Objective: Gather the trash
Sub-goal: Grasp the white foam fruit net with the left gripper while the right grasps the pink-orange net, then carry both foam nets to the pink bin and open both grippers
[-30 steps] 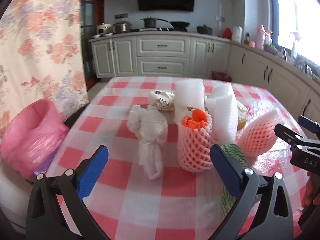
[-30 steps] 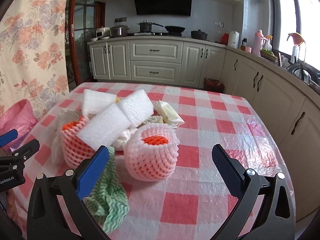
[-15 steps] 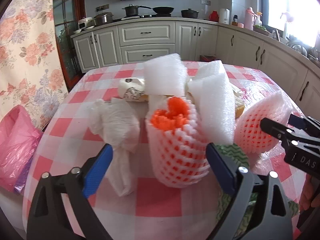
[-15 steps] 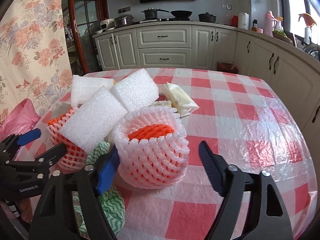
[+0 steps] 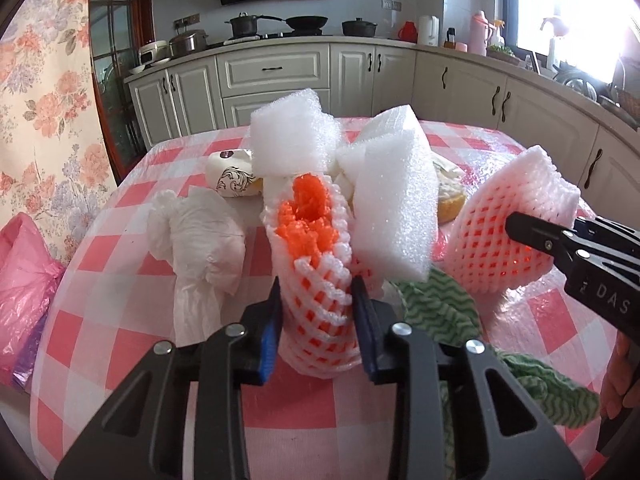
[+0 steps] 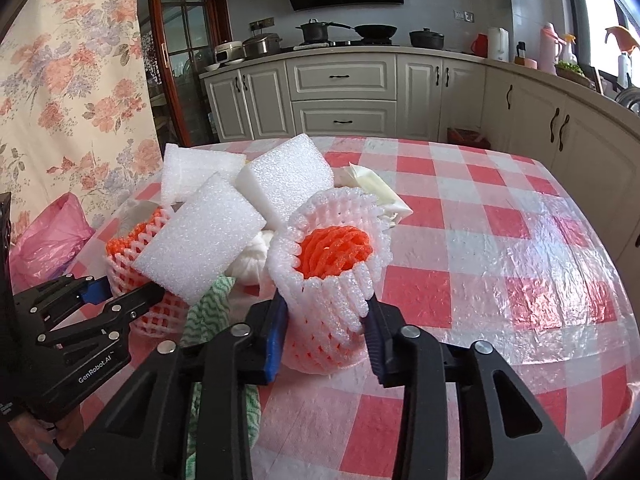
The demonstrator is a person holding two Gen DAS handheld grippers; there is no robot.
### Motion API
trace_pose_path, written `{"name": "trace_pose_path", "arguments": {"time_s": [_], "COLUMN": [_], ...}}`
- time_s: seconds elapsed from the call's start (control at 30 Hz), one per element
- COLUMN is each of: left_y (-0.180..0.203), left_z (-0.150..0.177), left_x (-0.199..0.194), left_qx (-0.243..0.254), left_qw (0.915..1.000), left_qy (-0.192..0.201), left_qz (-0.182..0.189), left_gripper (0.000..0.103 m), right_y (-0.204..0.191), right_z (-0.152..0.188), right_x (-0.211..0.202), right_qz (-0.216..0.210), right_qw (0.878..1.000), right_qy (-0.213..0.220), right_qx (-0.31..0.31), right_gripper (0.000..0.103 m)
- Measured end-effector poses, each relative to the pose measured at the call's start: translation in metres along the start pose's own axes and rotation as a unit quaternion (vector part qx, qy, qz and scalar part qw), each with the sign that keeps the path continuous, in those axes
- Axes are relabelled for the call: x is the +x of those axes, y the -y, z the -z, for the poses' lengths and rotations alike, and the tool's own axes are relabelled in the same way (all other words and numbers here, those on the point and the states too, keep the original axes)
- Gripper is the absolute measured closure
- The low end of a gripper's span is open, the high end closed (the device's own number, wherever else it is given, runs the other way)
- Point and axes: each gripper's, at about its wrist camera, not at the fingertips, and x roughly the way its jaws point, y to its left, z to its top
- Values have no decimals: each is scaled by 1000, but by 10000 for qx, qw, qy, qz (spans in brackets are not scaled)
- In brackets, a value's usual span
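1. Left gripper (image 5: 316,320): jaws closing, blue pads pressed on both flanks of the tall foam fruit net (image 5: 316,264), squeezing it narrow. Net dead ahead at twelve o'clock, upright, long axis running away up the view, orange inner net at its open top.
2. Right gripper (image 6: 326,328): jaws closing likewise, pads nipping the squat foam fruit net (image 6: 332,264) at its lower wall. Net at twelve o'clock, mouth tilted up toward the lens, base seemingly on the tabletop (image 6: 500,264).
3. One net per gripper, each already in reach; no swap of hands called for.
4. Crowding: a white foam block (image 5: 394,208) leaning on the tall net at one o'clock in the left view, likely to topple on lifting. Green wavy cloth (image 5: 436,304) lying just beside both nets; crumpled white plastic bag (image 5: 196,236) at ten o'clock, apart from the pads.
5. Probable destination: pink trash bag (image 5: 24,280) off the tabletop's left edge, at nine o'clock in the left view. Left gripper nearer to it.
6. Open room: bare checked cloth to the right of the squat net, at two to three o'clock; straight up looks the clearest path for both.
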Motion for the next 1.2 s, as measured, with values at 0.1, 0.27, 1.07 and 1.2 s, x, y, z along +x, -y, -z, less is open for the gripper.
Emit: {"name": "trace_pose_path", "arguments": {"time_s": [0.1, 0.27, 1.07, 1.2], "left_y": [-2, -5, -94, -122], "left_z": [3, 9, 42, 49], "left_x": [-10, -28, -148, -162], "left_qx": [19, 60, -496, -664], "left_qw": [9999, 9994, 9863, 9813], "left_qy": [134, 324, 1217, 1231], "left_qz": [-36, -58, -996, -1323], "left_gripper": [73, 74, 73, 73], "right_y": [-6, -16, -123, -156], "right_z": [0, -1, -15, -14], "right_x": [-9, -24, -78, -73], "right_qz": [-3, -5, -735, -1041], "right_qw": [9999, 9997, 9901, 9858], "right_qy": [101, 251, 883, 809], "right_qx": [-48, -56, -810, -1044], "right_gripper": [72, 73, 73, 73]}}
